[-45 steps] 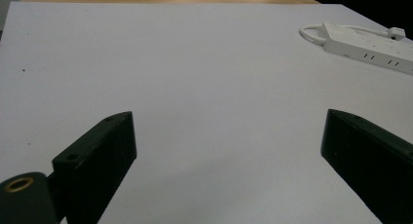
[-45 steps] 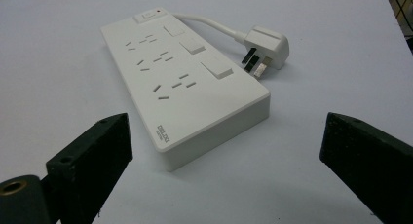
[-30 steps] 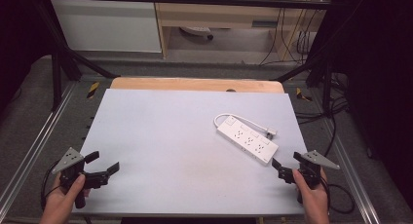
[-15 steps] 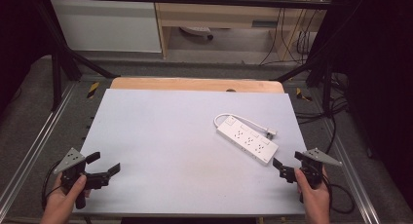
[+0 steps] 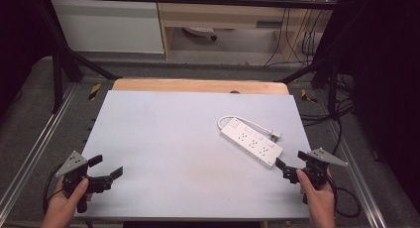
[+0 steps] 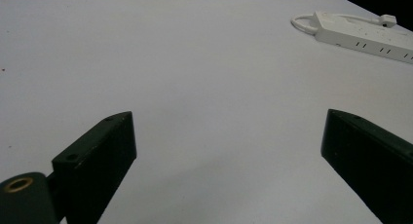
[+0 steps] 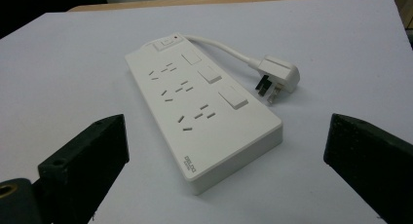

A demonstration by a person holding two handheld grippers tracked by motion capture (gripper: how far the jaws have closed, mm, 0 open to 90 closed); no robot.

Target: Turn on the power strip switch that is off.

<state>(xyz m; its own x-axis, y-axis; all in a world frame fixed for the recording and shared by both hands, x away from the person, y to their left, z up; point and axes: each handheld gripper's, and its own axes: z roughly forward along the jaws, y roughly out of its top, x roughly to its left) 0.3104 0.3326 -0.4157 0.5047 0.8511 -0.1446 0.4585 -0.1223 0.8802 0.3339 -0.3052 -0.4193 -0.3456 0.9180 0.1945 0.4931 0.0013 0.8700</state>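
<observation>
A white power strip (image 5: 251, 142) lies at an angle on the right part of the pale grey table (image 5: 178, 134), its short cord curled back and the plug (image 5: 275, 135) beside it. My right gripper (image 5: 290, 159) stands open just short of the strip's near end. In the right gripper view the strip (image 7: 204, 107) and its plug (image 7: 278, 78) lie ahead of the wide-apart jaws of my right gripper (image 7: 226, 134). My left gripper (image 5: 107, 166) is open over the table's near left corner, nothing between its jaws. In the left gripper view my left gripper (image 6: 229, 136) faces bare tabletop, with the strip (image 6: 363, 36) far off at top right.
A wooden strip (image 5: 198, 85) runs along the table's far edge. Metal rails (image 5: 34, 153) flank the table on both sides. Cables (image 5: 317, 114) lie on the floor at right, a white cabinet (image 5: 109, 25) stands beyond.
</observation>
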